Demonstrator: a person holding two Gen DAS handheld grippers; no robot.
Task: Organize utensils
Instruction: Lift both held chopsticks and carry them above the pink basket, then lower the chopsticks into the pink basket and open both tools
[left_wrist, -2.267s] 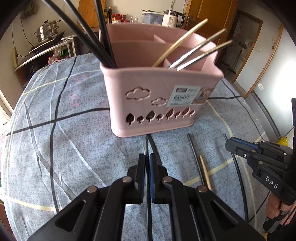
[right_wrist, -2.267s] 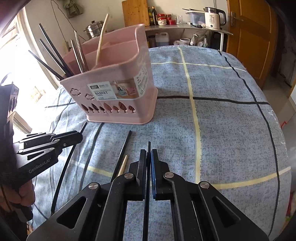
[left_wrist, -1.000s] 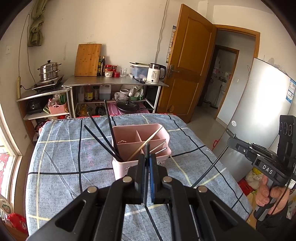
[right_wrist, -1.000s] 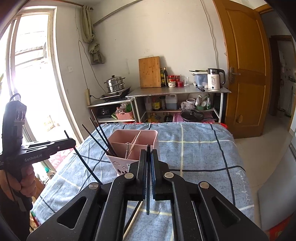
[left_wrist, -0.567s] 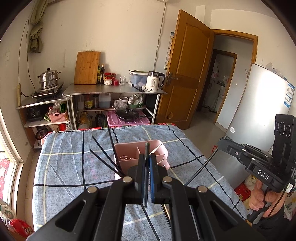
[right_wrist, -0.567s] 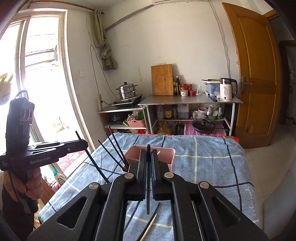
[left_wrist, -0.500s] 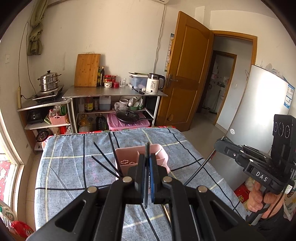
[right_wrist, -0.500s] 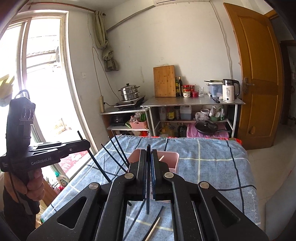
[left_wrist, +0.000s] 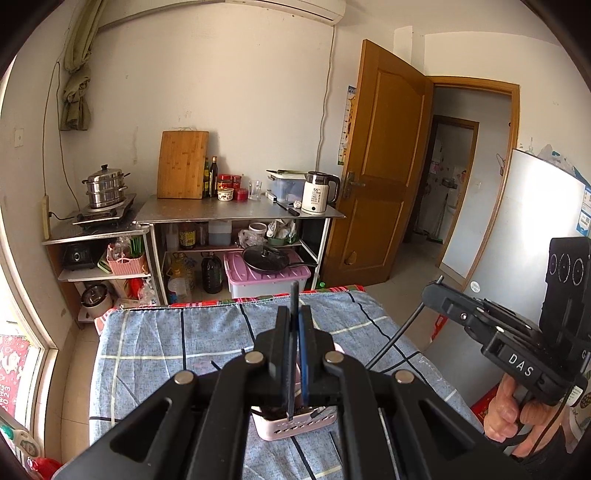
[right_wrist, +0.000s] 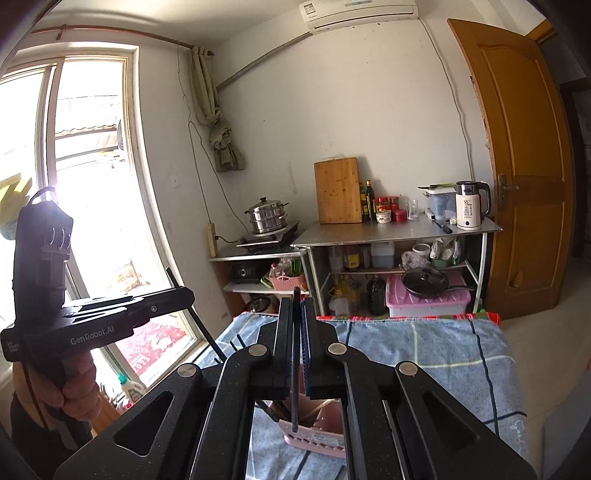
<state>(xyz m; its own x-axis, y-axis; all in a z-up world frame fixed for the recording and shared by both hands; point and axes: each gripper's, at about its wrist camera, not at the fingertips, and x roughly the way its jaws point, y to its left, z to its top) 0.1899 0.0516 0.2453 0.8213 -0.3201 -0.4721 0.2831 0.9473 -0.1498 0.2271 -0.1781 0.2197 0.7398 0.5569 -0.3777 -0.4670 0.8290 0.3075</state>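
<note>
A: Each claw is pinching one black chopstick; the left claw (left_wrist: 294, 325) has its jaws pressed onto a chopstick (left_wrist: 294, 295) that stands nearly upright, its top poking out at twelve o'clock and its lower end hanging over the pink basket (left_wrist: 295, 428); the right claw (right_wrist: 295, 317) grips a second chopstick (right_wrist: 295, 369) the same way, tip dangling just above that basket (right_wrist: 314, 441).

B: And the basket is where?

A: On the desk (left_wrist: 147, 350) with the blue checked cloth, at six o'clock under both claws and mostly hidden by them; well below, I judge.

B: What could go wrong?

A: The thin sticks are held at a single point, so they may swivel in the pads; a slanted tip could catch the basket's rim or a divider, or land in the wrong compartment; both hands heading for one basket might also knock the sticks together; releasing from this high would let a stick bounce out onto the cloth.

B: What is already inside?

A: Dark chopsticks lean out at its ten o'clock side, and a pale stick (right_wrist: 319, 406) shows in the right view; which compartments, I cannot tell; more loose chopsticks (left_wrist: 334, 443) seem to lie on the cloth at five o'clock of the basket.
</note>
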